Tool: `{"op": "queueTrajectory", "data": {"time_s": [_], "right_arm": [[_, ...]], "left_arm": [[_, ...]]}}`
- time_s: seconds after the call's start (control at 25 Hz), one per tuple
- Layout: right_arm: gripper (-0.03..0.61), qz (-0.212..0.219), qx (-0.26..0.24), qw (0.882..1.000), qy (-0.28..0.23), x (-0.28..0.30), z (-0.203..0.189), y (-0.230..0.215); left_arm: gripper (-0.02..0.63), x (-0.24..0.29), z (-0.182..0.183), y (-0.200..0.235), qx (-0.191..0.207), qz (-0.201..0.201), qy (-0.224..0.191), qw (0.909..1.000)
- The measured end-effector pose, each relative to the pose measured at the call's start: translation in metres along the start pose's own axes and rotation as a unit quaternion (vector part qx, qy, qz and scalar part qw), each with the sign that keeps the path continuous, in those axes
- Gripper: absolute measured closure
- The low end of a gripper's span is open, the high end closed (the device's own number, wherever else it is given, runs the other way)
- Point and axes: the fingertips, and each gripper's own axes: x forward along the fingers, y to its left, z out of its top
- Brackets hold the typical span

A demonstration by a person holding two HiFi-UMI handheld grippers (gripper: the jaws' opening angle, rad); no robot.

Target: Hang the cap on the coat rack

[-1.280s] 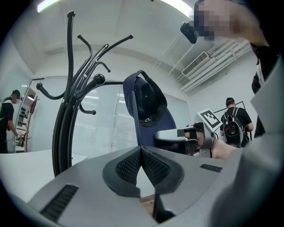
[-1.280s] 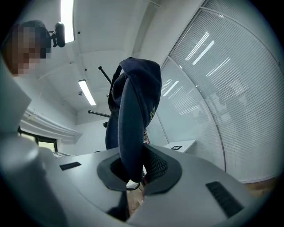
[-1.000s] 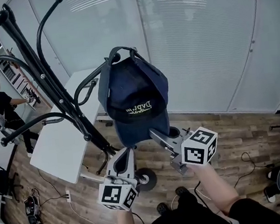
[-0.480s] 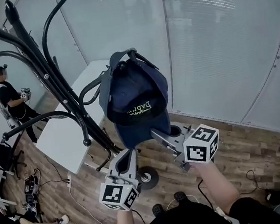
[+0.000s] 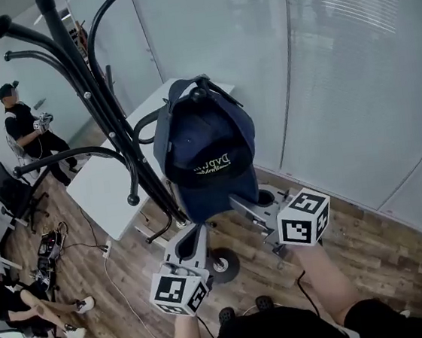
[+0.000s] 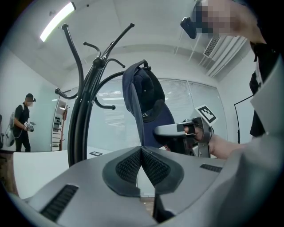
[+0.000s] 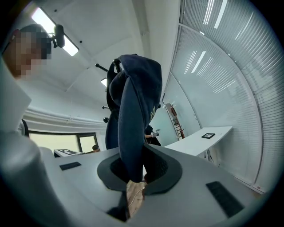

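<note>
Swung nearer the coat rack (image 5: 106, 116), the navy cap (image 5: 205, 146) is held at a hook (image 5: 142, 124) by its brim, clamped in the fingers of the right gripper (image 5: 235, 199). The fingers of the left gripper (image 5: 192, 233) are closed on nothing. Hanging appears under way; next, the strap must be settled over the hook.

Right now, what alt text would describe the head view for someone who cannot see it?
A navy cap is held up by its brim in the right gripper, its back strap at a hook tip of a black coat rack. The left gripper sits shut and empty just below, over a wooden floor.
</note>
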Motion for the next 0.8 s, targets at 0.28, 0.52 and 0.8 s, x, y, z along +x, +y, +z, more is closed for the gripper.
{"op": "queueTrajectory", "data": {"time_s": [0.28, 0.52, 0.8], "right_arm": [[0.532, 0.043, 0.007, 0.999, 0.015, -0.005, -0.011, 0.003], [0.532, 0.063, 0.021, 0.998, 0.022, -0.003, -0.020, 0.003], [0.532, 0.068, 0.031, 0.997, 0.025, -0.002, -0.026, -0.002]], "left_arm": [[0.598, -0.016, -0.005, -0.015, -0.001, 0.053, -0.007, 0.9986], [0.598, -0.023, -0.008, -0.014, -0.005, 0.080, 0.001, 0.9968], [0.598, -0.025, -0.006, -0.016, -0.001, 0.093, 0.005, 0.9957]]}}
